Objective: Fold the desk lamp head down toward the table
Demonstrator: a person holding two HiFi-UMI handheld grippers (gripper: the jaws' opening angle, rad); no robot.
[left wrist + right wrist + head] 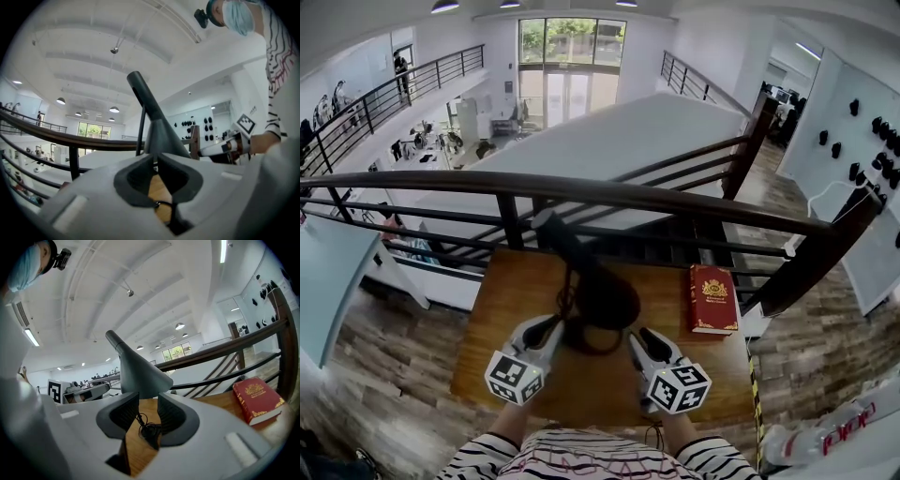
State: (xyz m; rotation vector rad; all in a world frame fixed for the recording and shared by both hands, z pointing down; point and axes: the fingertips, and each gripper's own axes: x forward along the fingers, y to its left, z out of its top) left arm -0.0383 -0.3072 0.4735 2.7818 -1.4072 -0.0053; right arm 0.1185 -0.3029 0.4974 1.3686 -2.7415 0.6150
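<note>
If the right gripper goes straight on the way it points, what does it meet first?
Most likely the flared cone of the dark grey desk lamp, dead ahead of the right gripper's open jaws, though depth is unclear. The coiled black cable lies lower.

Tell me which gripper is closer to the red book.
The right gripper; the left gripper sits across the desk lamp from the red book.

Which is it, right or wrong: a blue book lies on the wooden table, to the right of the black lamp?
Wrong in one respect: the book is red, not blue. It does lie on the wooden table, to the right of the black lamp. The head view shows this, and the right gripper view shows the red cover too.
</note>
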